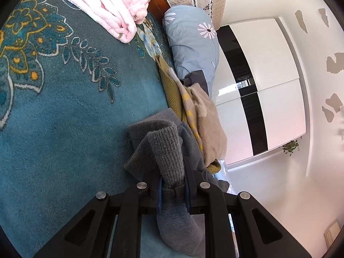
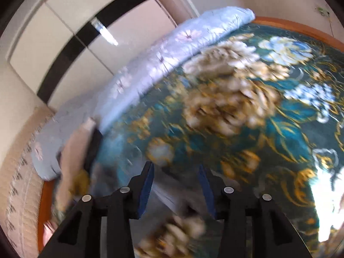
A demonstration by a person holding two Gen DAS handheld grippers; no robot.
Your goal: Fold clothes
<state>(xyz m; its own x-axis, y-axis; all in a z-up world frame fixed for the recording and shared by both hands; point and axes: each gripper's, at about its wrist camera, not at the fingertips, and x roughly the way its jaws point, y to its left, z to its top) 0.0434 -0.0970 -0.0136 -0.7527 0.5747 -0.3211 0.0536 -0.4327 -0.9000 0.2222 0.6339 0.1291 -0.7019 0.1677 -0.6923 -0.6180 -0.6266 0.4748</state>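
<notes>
Grey knit garment [image 1: 167, 157] pinched in left gripper [image 1: 173, 185], long axis running away along its fingers; right gripper [image 2: 176, 185] half-open, empty, garment just below.

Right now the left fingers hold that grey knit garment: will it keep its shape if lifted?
Probably not: the grey knit garment already droops and bunches either side of the left fingers. Its thick ribbed knit probably resists slipping, and it looks light.

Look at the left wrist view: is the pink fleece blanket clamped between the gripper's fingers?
No, the left gripper is shut on a grey knit garment, while the pink blanket lies folded far off on the teal bedspread.
</notes>
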